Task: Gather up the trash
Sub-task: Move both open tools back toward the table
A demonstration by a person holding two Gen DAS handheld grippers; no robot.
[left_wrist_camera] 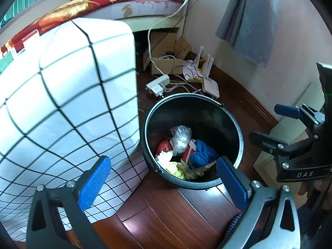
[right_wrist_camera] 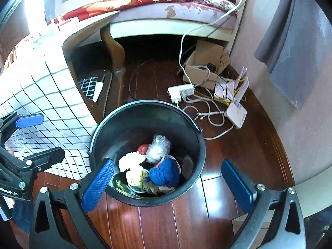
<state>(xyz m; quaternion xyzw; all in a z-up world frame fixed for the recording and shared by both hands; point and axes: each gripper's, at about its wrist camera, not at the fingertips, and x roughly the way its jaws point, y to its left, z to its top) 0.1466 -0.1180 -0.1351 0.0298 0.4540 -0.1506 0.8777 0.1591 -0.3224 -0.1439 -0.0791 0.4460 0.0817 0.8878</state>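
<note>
Hovering over the black bin, both tools empty. Left gripper spread wide, fingers holding nothing, one pad over the checked sheet beside the bin, the other over the bin's near rim. Right gripper likewise wide apart and empty, straddling the bin's near rim.

Inside the bin: a crumpled clear plastic bag, a blue cloth, white tissue, a red wrapper and yellowish scraps.

Judged stage: between drops, or near the finish, with collected trash lying at the bottom. No loose trash clearly visible on the floor near the bin; behind it only a power strip, a router and a cardboard box, probably not trash.

Next, probably: lifting away from the bin and searching farther off for remaining litter.
</note>
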